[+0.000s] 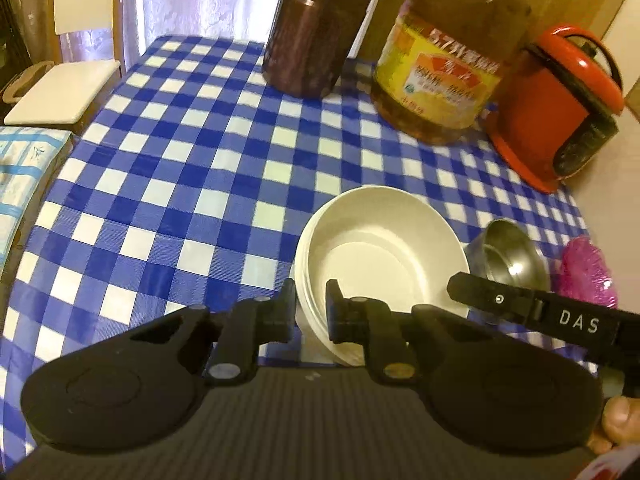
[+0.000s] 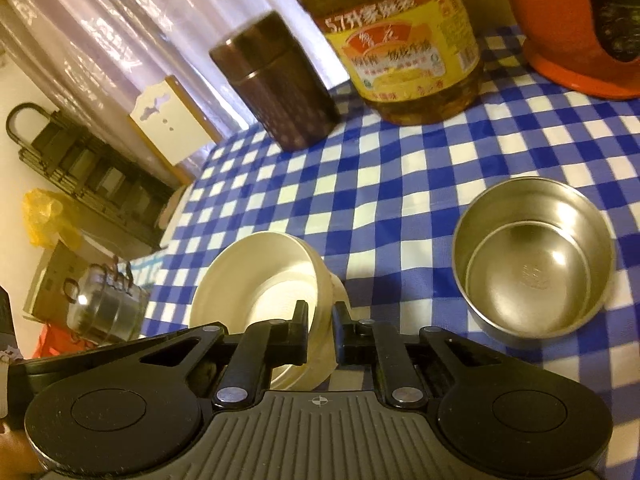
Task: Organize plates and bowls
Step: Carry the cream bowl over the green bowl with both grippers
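Observation:
A stack of white bowls [image 1: 380,256] sits on the blue-checked table [image 1: 180,184]. My left gripper [image 1: 311,312] is shut on the stack's near-left rim, one finger outside and one inside. My right gripper [image 2: 321,332] is shut on the rim of the same white bowls [image 2: 260,276], on their right side; its finger [image 1: 520,304] shows in the left wrist view crossing over the stack's right edge. A steel bowl [image 2: 532,256] stands upright just right of the white stack, and also shows in the left wrist view [image 1: 508,252].
At the back of the table stand a dark brown canister [image 1: 312,28], a big yellow-labelled oil jug [image 1: 444,60] and a red cooker [image 1: 560,108]. A pink scrubber [image 1: 586,272] lies at the right edge. A chair [image 1: 60,92] stands left of the table.

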Action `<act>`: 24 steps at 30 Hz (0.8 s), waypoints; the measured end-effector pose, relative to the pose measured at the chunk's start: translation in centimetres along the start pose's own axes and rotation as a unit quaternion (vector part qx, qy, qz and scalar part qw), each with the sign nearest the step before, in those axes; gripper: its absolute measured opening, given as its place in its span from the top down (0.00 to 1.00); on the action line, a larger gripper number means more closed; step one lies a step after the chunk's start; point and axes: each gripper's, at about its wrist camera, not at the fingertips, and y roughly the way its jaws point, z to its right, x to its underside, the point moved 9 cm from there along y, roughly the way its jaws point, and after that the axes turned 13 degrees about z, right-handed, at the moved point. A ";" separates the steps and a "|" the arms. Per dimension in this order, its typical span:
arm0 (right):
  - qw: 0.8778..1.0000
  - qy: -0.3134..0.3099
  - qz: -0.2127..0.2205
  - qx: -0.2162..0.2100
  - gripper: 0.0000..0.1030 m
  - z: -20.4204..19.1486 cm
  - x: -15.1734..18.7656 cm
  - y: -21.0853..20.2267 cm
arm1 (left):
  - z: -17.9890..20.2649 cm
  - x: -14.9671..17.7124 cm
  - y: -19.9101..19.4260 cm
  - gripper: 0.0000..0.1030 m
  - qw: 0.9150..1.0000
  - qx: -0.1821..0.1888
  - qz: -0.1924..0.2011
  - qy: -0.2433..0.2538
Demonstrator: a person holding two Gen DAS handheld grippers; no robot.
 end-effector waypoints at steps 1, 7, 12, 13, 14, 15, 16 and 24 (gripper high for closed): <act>1.000 0.002 0.004 -0.001 0.88 -0.1 -0.1 -0.6 | 0.4 0.0 -0.5 0.87 1.000 0.001 0.002 0.002; 1.000 0.008 0.023 -0.002 0.88 -0.7 -0.1 -5.1 | 2.5 0.8 -4.5 0.87 1.000 0.006 0.015 0.010; 1.000 0.005 0.029 -0.005 0.88 -1.3 0.7 -8.9 | 3.7 1.6 -7.9 0.87 1.000 0.009 0.023 0.014; 1.000 0.003 0.030 -0.006 0.88 -1.6 0.9 -9.7 | 3.8 1.8 -8.6 0.87 1.000 0.008 0.025 0.015; 0.999 0.002 0.031 -0.008 0.88 -1.8 1.1 -10.3 | 3.9 2.0 -9.3 0.87 1.000 0.007 0.026 0.016; 0.999 -0.001 0.032 -0.010 0.88 -2.1 1.2 -11.0 | 4.0 2.2 -9.9 0.87 0.999 0.006 0.028 0.017; 0.999 -0.003 0.033 -0.011 0.88 -2.4 1.4 -11.7 | 4.0 2.4 -10.7 0.87 0.999 0.006 0.030 0.017; 0.999 -0.015 0.033 -0.026 0.88 -5.3 3.4 -15.1 | 2.9 4.3 -15.8 0.87 0.999 -0.011 0.045 0.016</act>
